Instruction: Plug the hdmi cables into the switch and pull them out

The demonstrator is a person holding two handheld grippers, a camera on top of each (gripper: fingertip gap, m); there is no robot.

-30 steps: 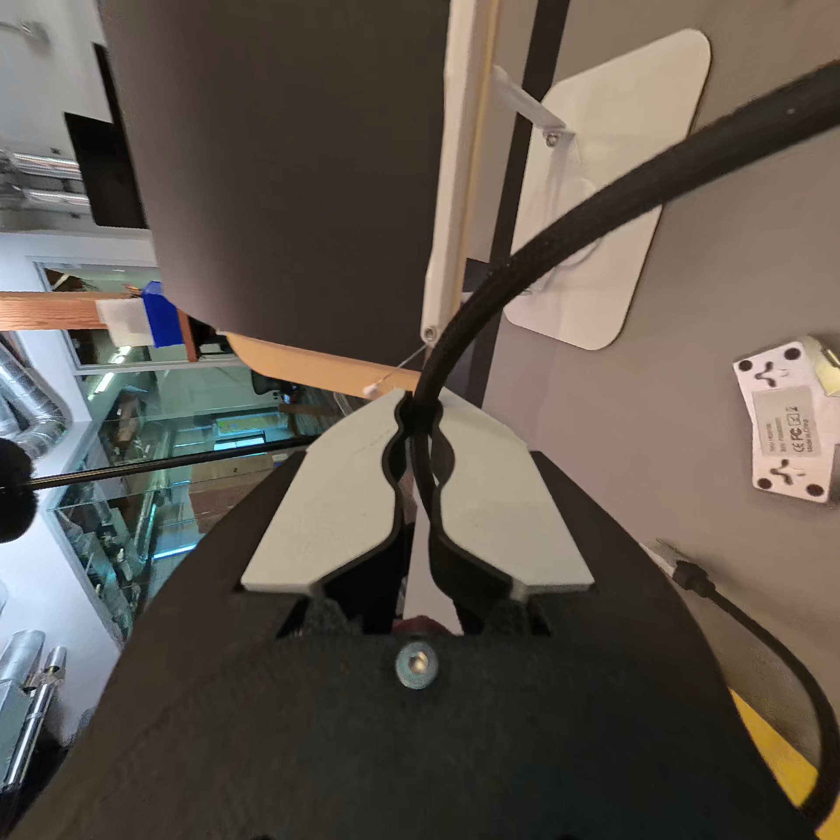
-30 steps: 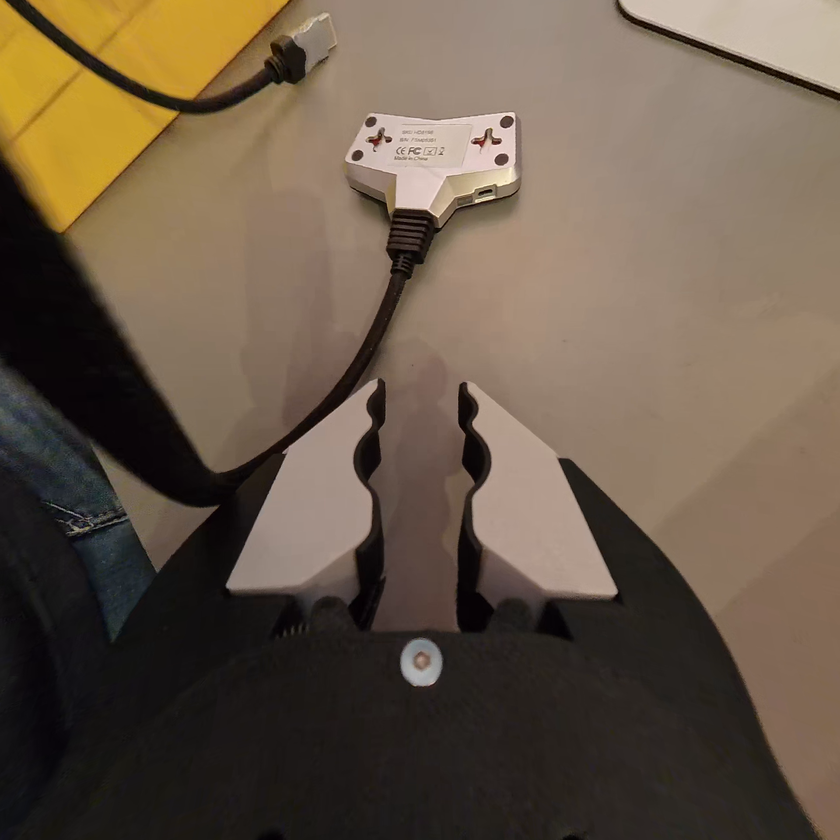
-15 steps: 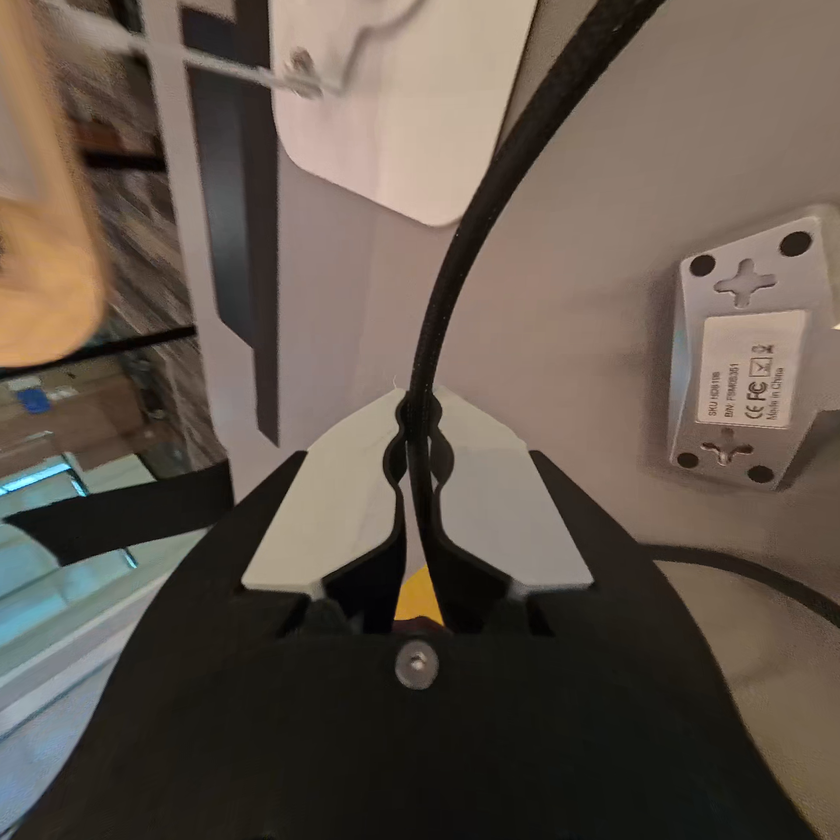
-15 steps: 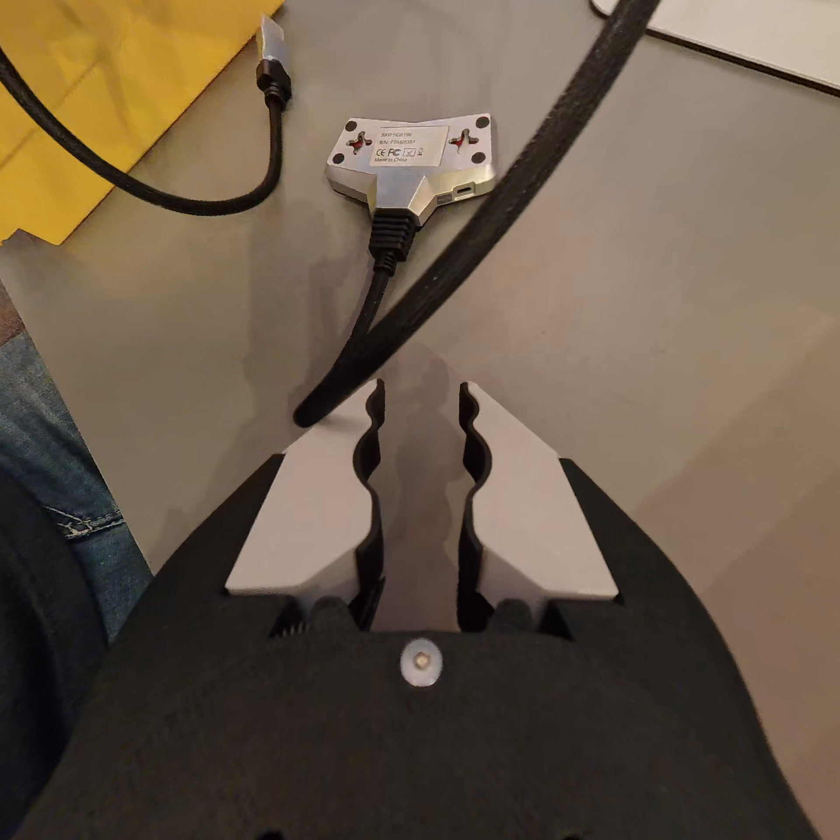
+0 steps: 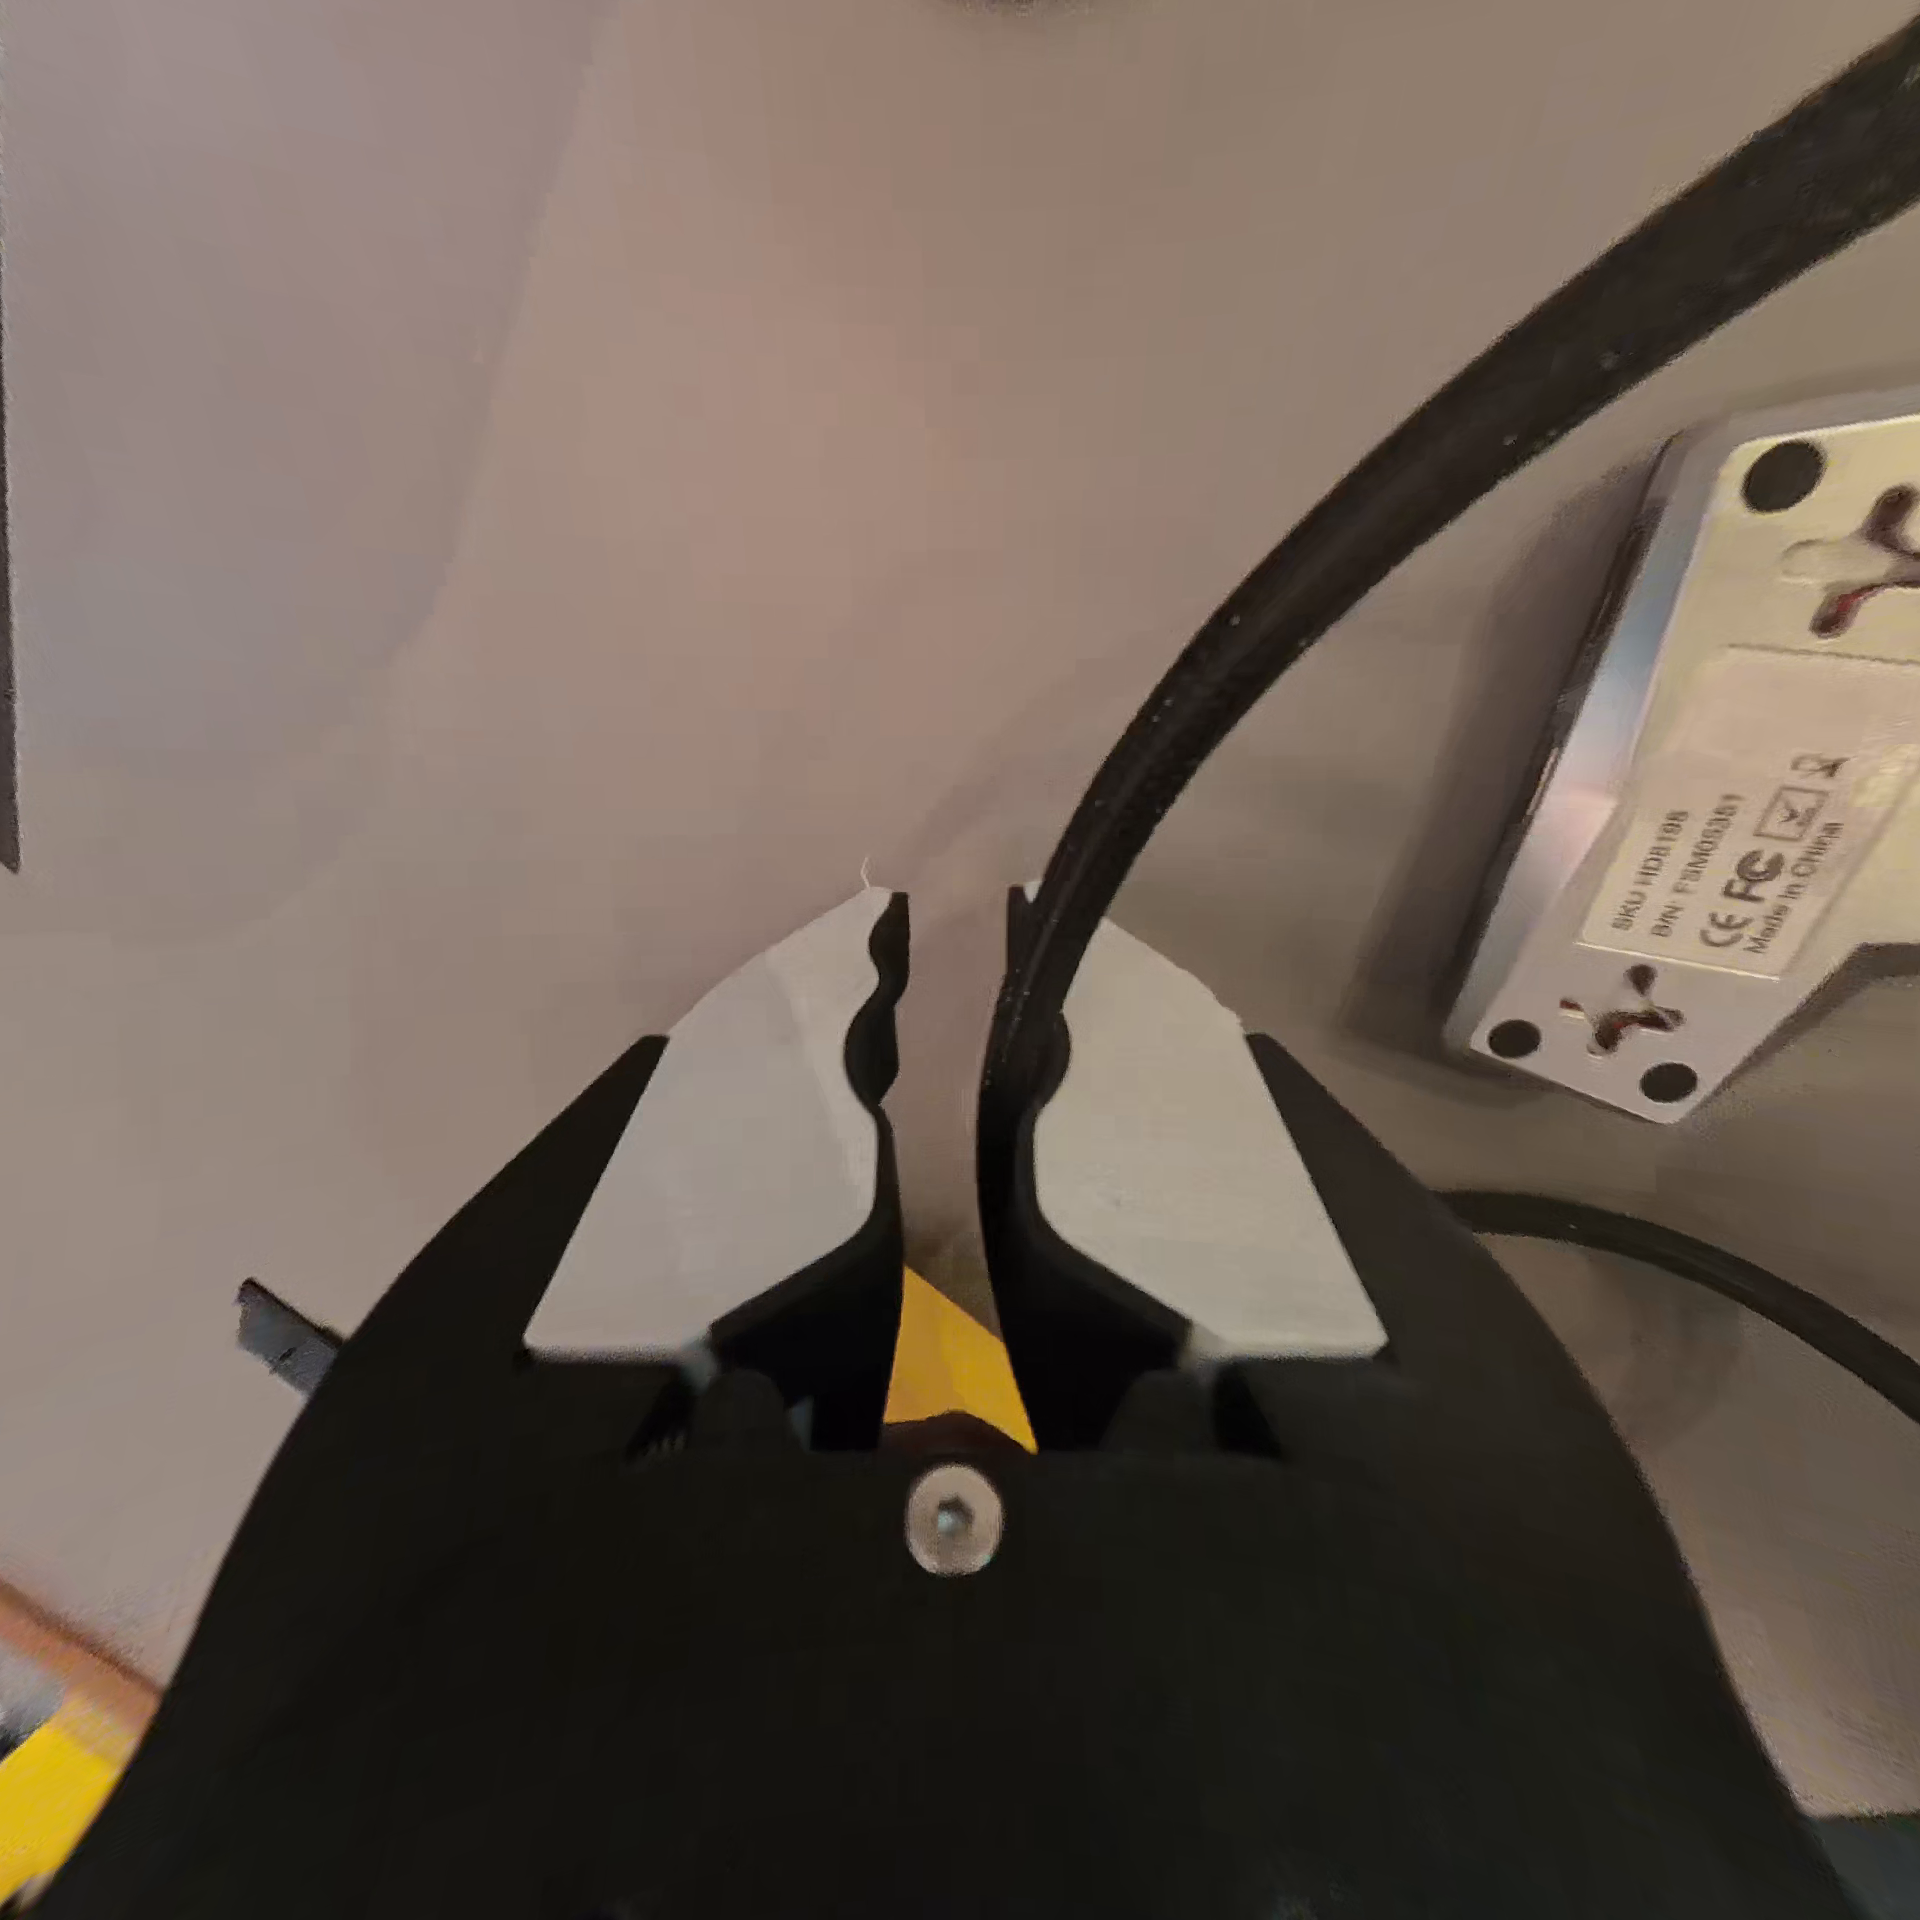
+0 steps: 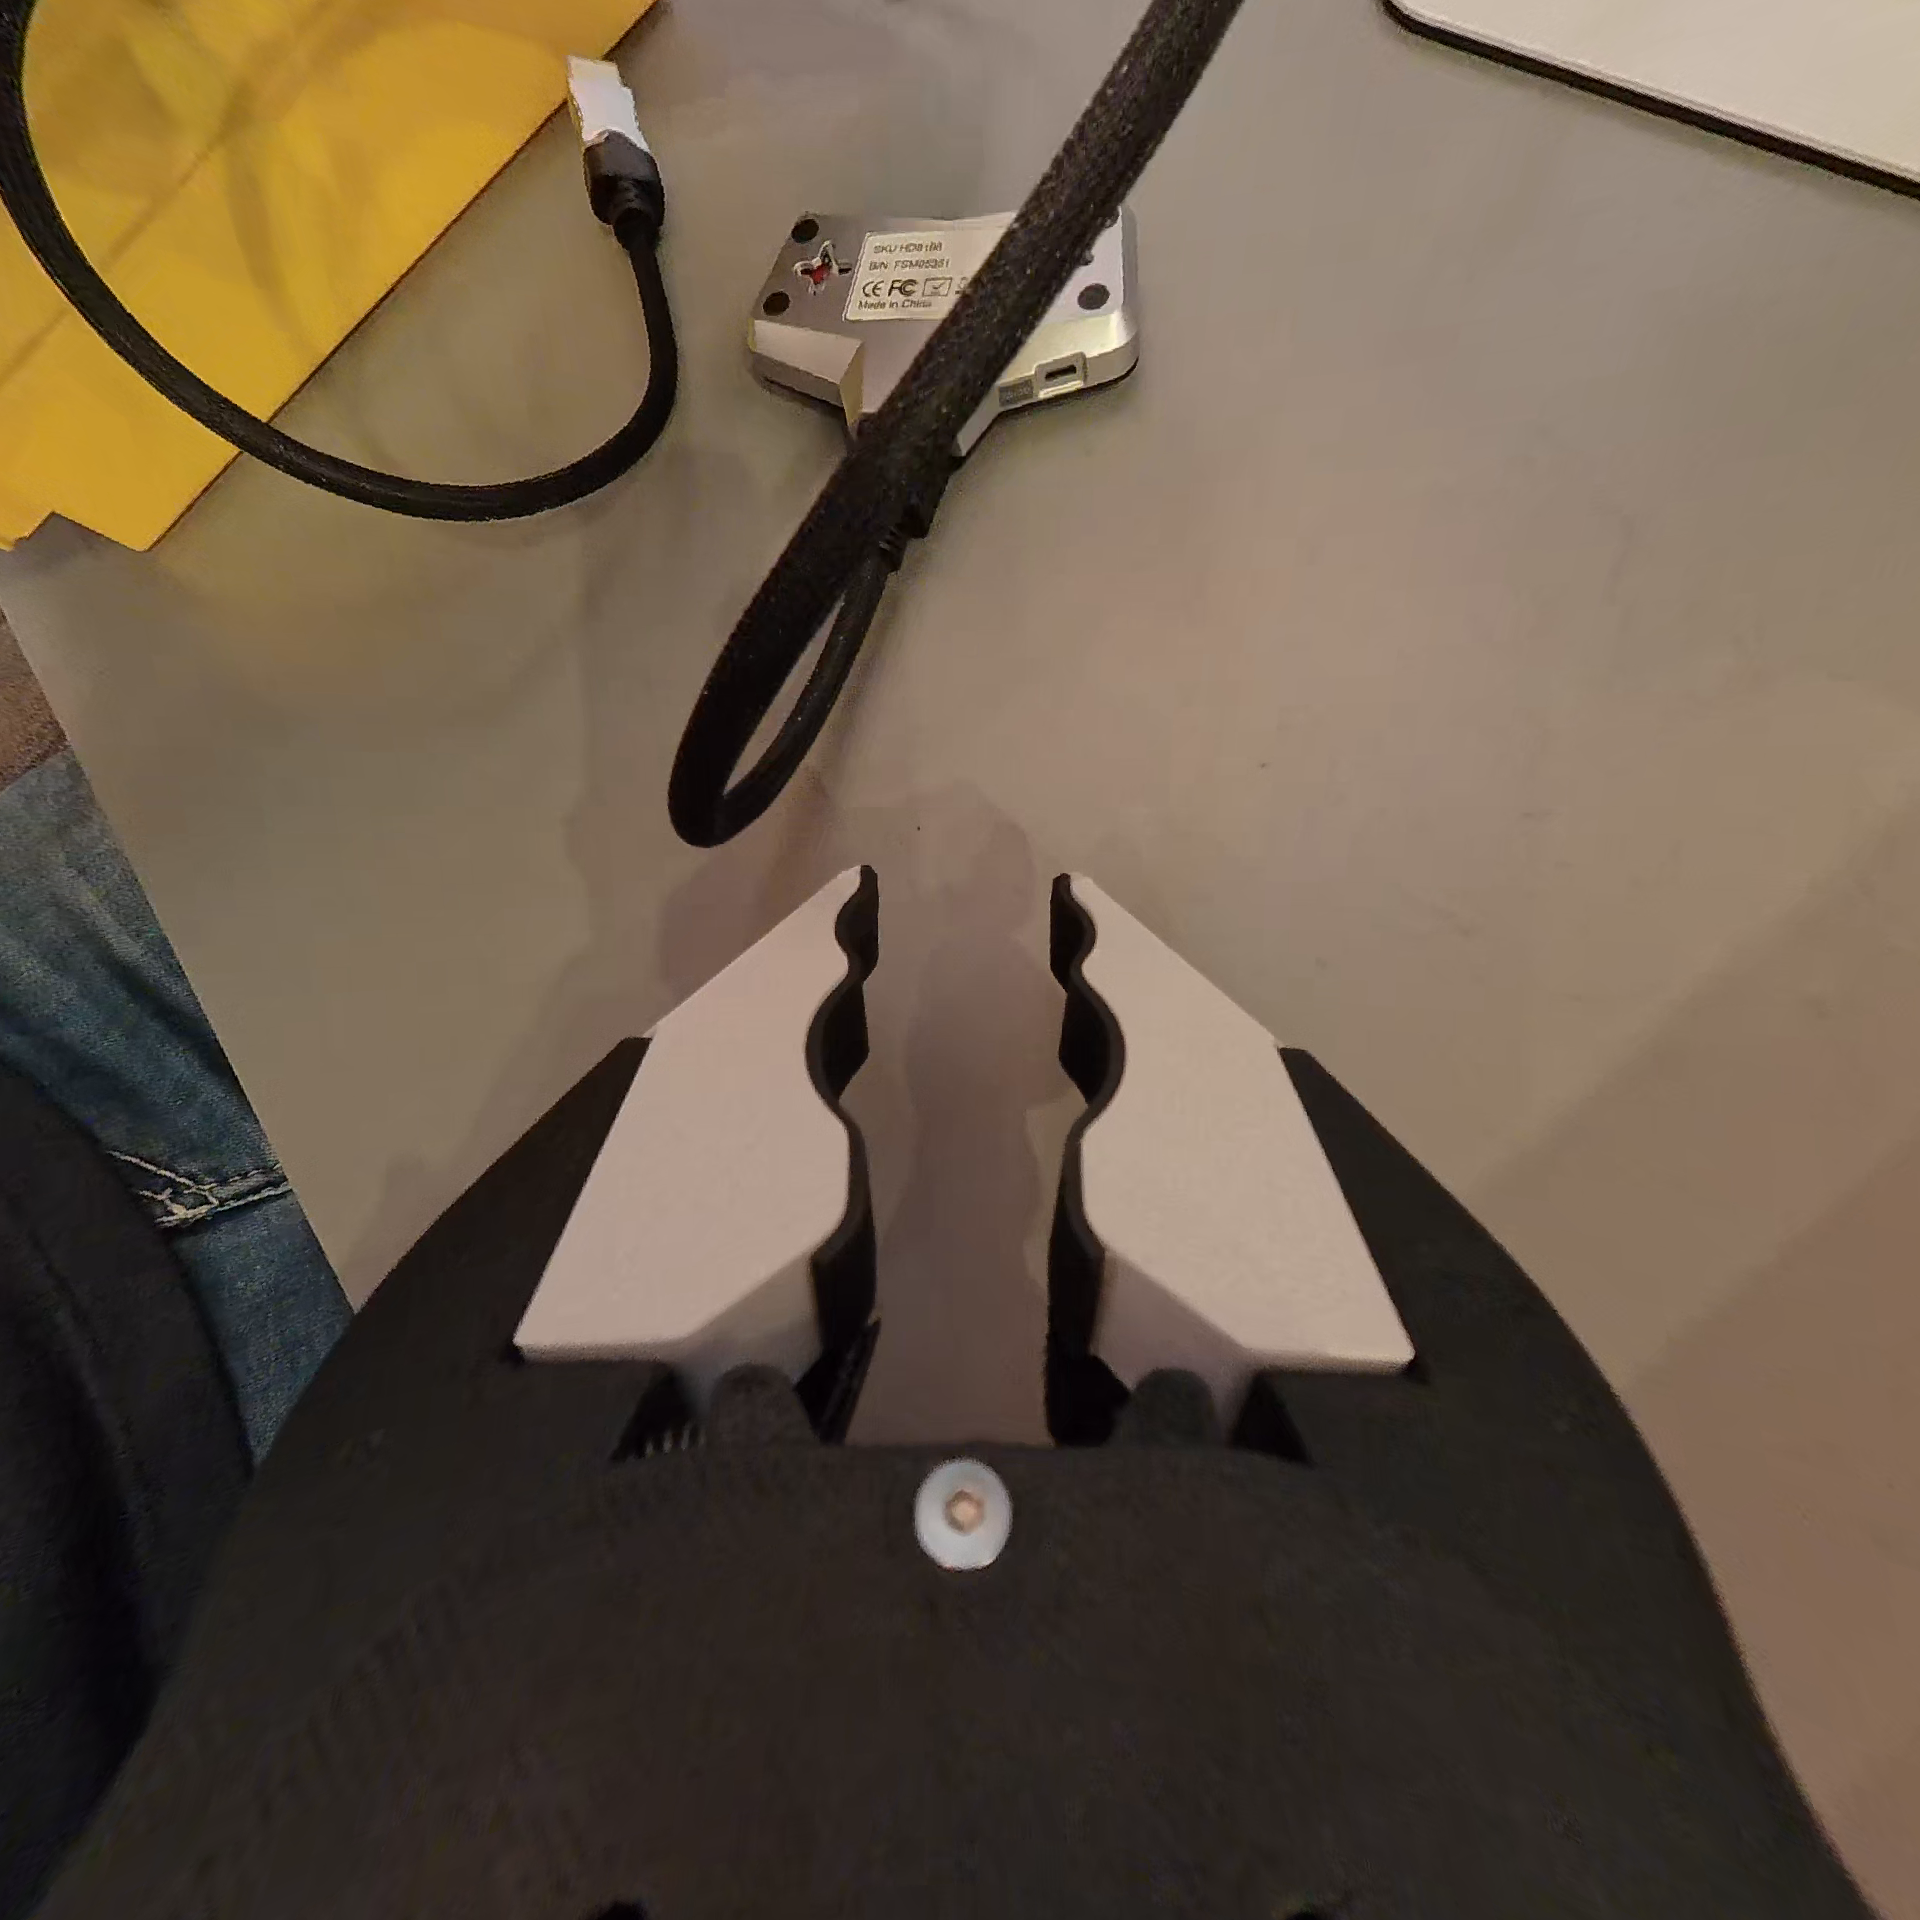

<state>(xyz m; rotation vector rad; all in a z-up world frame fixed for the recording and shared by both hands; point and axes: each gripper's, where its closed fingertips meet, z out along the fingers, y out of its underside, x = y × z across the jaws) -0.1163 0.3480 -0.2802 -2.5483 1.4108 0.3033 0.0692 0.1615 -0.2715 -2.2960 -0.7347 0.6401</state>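
In the left wrist view my left gripper [image 5: 958, 902] is open; the black braided HDMI cable [image 5: 1247, 665] rests loose against the inner face of its right finger and arcs up to the right. The silver switch [image 5: 1704, 810] lies underside up on the grey table, to the right. In the right wrist view my right gripper [image 6: 964, 883] is open and empty, a short way before the switch [image 6: 894, 281]. The braided cable [image 6: 1101, 125] crosses over the switch. A second HDMI cable's plug [image 6: 608, 135] lies unplugged to the switch's left.
A yellow sheet [image 6: 208, 260] lies at the table's left, under the second cable's loop [image 6: 520, 488]. A white pad [image 6: 1714, 83] sits at the far right. A person's jeans [image 6: 104, 987] show past the table's left edge. The switch's own thin cable [image 5: 1714, 1299] runs off to the right. There is about 25 cm between the tips of the two grippers. The switch [image 6: 894, 281] lies some 10 cm from my left tips, 15 cm from my right tips.
My left gripper was shut on the braided cable and has opened, having swung down towards the table and the switch. The cable now hangs across the switch in the right view.
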